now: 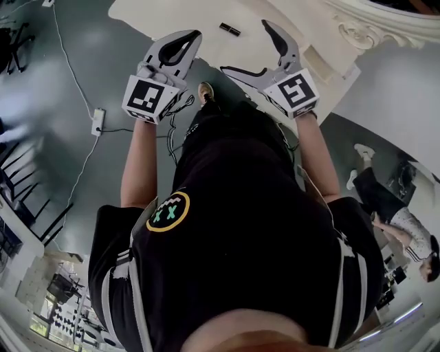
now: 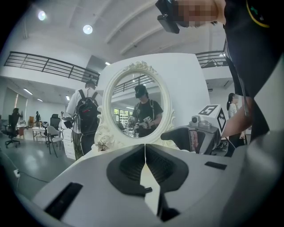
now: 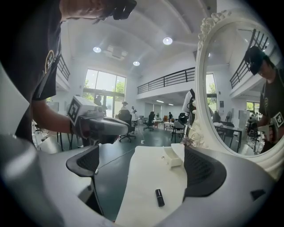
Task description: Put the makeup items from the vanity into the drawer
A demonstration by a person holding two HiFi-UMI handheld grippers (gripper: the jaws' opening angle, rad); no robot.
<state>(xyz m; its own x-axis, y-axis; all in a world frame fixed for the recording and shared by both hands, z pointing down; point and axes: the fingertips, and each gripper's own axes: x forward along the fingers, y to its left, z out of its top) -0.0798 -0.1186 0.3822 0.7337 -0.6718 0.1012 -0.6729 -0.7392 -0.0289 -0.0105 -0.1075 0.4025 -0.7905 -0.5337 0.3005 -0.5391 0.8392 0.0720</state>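
Observation:
A small black makeup tube (image 1: 229,29) (image 3: 159,197) lies alone on the white vanity top (image 1: 158,15) (image 3: 146,177). Beyond it a little white drawer (image 3: 171,158) stands pulled open at the foot of the oval mirror (image 3: 239,88) (image 2: 137,106). My right gripper (image 1: 245,47) (image 3: 142,166) is open and empty, held above the vanity's near edge, just short of the tube. My left gripper (image 1: 197,34) (image 2: 144,153) is shut with nothing in it, its jaws meeting, raised to the left of the right one and pointing at the mirror.
The vanity's front edge drops to a grey floor, where a white power strip (image 1: 98,120) and its cable lie. A person with a backpack (image 2: 86,115) stands left of the mirror. Another person (image 1: 402,230) is down at the far right.

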